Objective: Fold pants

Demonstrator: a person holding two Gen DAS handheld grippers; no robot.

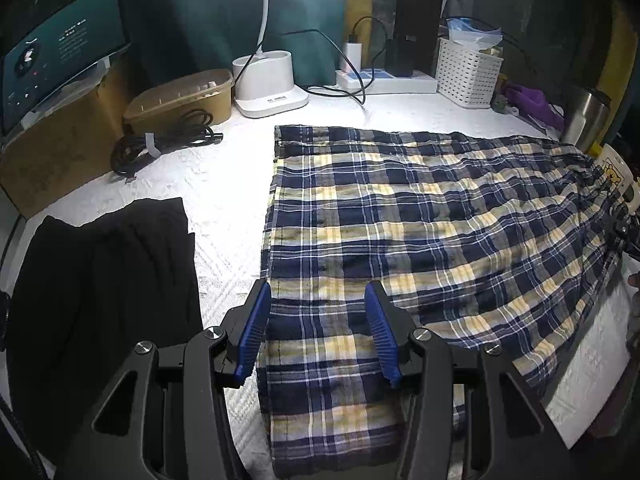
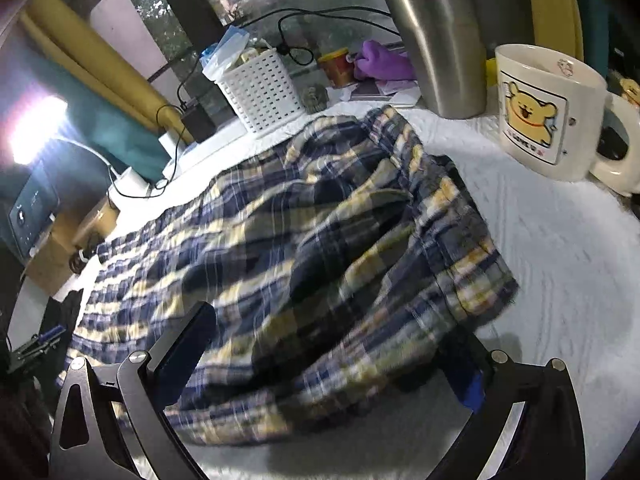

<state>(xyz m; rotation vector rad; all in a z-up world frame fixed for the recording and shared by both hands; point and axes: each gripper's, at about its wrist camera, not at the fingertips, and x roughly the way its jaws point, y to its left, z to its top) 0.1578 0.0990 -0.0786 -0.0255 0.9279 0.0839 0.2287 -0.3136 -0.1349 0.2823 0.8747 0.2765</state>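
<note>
A: What's on the far left?

B: A black garment (image 1: 108, 280) lies on the white table cover (image 1: 224, 200), apart from the plaid pants (image 1: 400, 220), which are spread flat across the middle.

A: And the left gripper (image 1: 318, 328)?

B: Its jaws stand apart, blue pads (image 1: 254, 332) straddling the near leg hem, not pressing it.

A: The right side?

B: The right gripper (image 2: 328, 344) sits wide at the bunched waistband end of the pants (image 2: 320, 240); that view is blurred, so I cannot tell whether it grips. A bear mug (image 2: 548, 116) stands beyond.
</note>
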